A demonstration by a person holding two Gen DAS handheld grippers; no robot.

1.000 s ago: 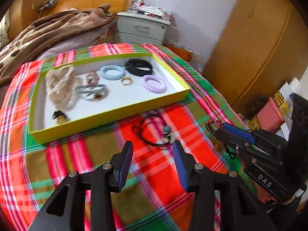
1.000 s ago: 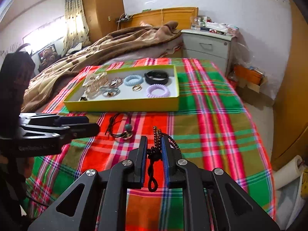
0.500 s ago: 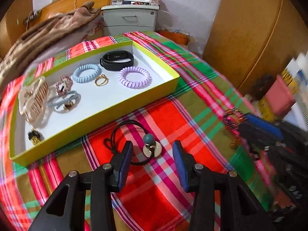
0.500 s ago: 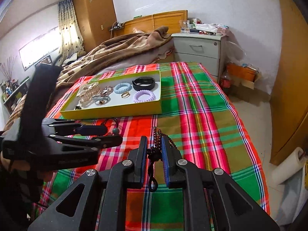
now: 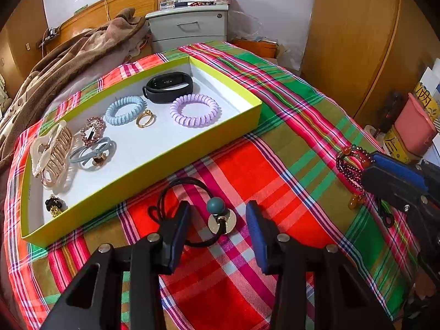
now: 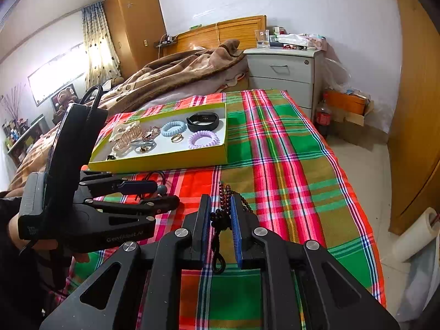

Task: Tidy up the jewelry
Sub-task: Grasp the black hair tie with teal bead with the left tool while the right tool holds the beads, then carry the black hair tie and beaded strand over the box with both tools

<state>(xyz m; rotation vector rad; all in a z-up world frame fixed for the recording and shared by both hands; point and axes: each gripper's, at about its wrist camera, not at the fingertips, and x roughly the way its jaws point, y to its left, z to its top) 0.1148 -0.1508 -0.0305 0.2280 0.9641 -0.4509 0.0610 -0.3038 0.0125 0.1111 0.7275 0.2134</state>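
Closer now, your left gripper [image 5: 218,232] straddles the black hair tie [image 5: 189,211] on the plaid bedspread [image 5: 288,126], beside the yellow tray's [image 5: 192,148] near edge, jaws narrowing, pads seemingly not touching. Your right gripper [image 6: 220,220] stays clamped on the beaded bracelet [image 6: 224,199].

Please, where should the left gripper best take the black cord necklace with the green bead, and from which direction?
Probably at the green bead and disc of the black cord necklace: they stand above the flat cord. Come from above; the left gripper, just closing, already straddles them.
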